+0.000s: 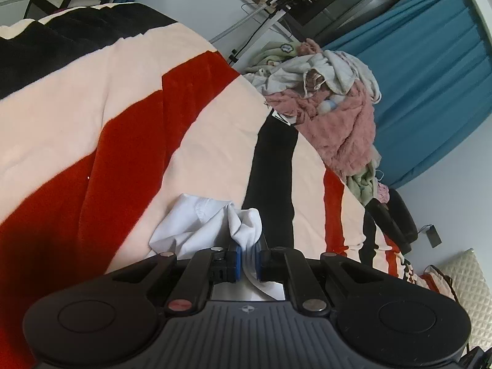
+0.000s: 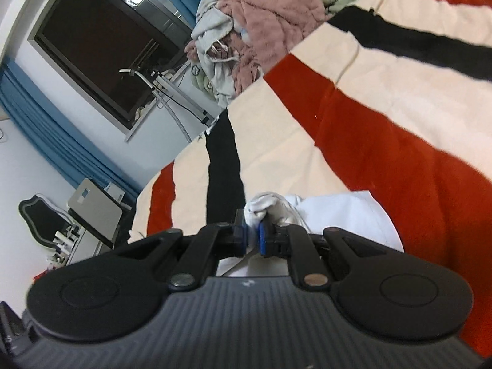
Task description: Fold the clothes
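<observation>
Left gripper (image 1: 249, 253) clamps a bunched fold of the white garment (image 1: 196, 221); right gripper (image 2: 252, 236) clamps another bunched fold, above the striped blanket (image 1: 92, 123) on the bed

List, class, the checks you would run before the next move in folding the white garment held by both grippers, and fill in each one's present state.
1. Left gripper pinches the white garment between its fingers: ok.
2. Right gripper pinches a bunched edge of the garment: ok.
3. Garment spread flat for a fold: not ok, it is crumpled.
4. Which part of the garment each gripper holds (corner, hem or sleeve): cannot tell.
5. Bare striped blanket ahead to lay it on: ok.
6. Laundry pile apart from the garment: ok, it lies at the far edge of the bed.
</observation>
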A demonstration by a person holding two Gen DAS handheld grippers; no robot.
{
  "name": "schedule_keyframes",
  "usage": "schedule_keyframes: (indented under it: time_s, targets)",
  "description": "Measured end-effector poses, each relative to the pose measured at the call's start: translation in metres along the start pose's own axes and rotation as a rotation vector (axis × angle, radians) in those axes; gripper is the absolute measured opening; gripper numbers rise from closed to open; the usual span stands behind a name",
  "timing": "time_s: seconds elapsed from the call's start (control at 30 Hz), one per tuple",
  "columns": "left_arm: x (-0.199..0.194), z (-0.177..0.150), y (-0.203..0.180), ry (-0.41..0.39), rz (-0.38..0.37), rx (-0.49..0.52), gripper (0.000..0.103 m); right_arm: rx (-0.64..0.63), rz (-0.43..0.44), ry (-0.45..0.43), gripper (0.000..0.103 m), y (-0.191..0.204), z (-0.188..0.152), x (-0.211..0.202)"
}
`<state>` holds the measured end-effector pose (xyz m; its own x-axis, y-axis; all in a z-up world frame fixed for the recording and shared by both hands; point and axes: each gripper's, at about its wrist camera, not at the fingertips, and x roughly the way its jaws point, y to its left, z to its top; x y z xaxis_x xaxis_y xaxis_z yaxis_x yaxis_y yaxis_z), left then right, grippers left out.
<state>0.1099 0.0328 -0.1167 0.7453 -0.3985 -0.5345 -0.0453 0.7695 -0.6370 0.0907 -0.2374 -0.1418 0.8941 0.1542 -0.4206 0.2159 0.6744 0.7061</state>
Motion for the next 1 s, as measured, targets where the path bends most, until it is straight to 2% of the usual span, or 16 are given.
schedule_keyframes:
  time_s: [0.1, 0.13, 0.17, 0.2, 0.23, 0.27, 0.3, 0.37, 0.47, 0.5, 0.53, 0.57, 0.6, 0.63, 0.77, 1.0]
  targets:
    - [-0.001, 0.0, -0.006, 0.001, 0.005, 0.048, 0.009, 0.009, 0.001, 0.014, 0.013, 0.005, 0.004, -0.001]
    - [-0.002, 0.0, -0.009, 0.003, 0.004, 0.068, 0.013, 0.003, 0.002, 0.021, 0.015, 0.007, 0.006, -0.002]
    - [-0.003, 0.0, -0.011, 0.006, -0.001, 0.086, 0.025, -0.009, 0.016, 0.03, 0.019, 0.01, 0.008, -0.004]
    - [-0.006, 0.0, -0.014, 0.012, -0.02, 0.103, 0.038, -0.022, 0.032, 0.04, 0.038, 0.013, 0.009, -0.006]
    - [-0.009, -0.001, -0.017, 0.018, -0.039, 0.12, 0.065, -0.029, 0.062, 0.037, 0.069, 0.015, 0.008, -0.011]
    - [-0.013, -0.002, -0.02, 0.019, -0.057, 0.138, 0.077, -0.034, 0.094, 0.033, 0.083, 0.018, 0.008, -0.017]
    - [-0.019, -0.004, -0.023, 0.001, -0.074, 0.166, 0.078, -0.038, 0.126, 0.029, 0.089, 0.02, 0.007, -0.023]
    - [-0.026, -0.009, -0.031, -0.017, -0.078, 0.222, 0.082, -0.092, 0.154, 0.027, 0.089, 0.027, 0.003, -0.033]
    - [-0.025, -0.019, -0.038, 0.003, -0.037, 0.286, 0.083, -0.139, 0.158, 0.043, 0.088, 0.027, -0.004, -0.04]
    - [-0.021, -0.022, -0.038, 0.019, -0.022, 0.304, 0.083, -0.146, 0.152, 0.051, 0.081, 0.025, -0.006, -0.04]
    - [-0.016, -0.025, -0.038, 0.031, -0.004, 0.317, 0.083, -0.174, 0.117, 0.075, 0.059, 0.025, -0.008, -0.036]
    - [-0.011, -0.028, -0.038, 0.04, 0.016, 0.336, 0.083, -0.206, 0.077, 0.101, 0.047, 0.025, -0.009, -0.03]
    - [-0.005, -0.031, -0.039, 0.04, 0.039, 0.367, 0.082, -0.257, 0.042, 0.111, 0.029, 0.027, -0.012, -0.023]
    - [0.0, -0.034, -0.041, 0.033, 0.064, 0.404, 0.082, -0.312, 0.007, 0.117, 0.023, 0.03, -0.015, -0.016]
    - [0.021, -0.046, -0.047, 0.037, 0.162, 0.53, 0.082, -0.493, -0.106, 0.117, 0.02, 0.041, -0.023, 0.009]
    - [0.011, -0.047, -0.046, 0.045, 0.144, 0.55, 0.081, -0.535, -0.122, 0.106, 0.02, 0.041, -0.027, 0.01]
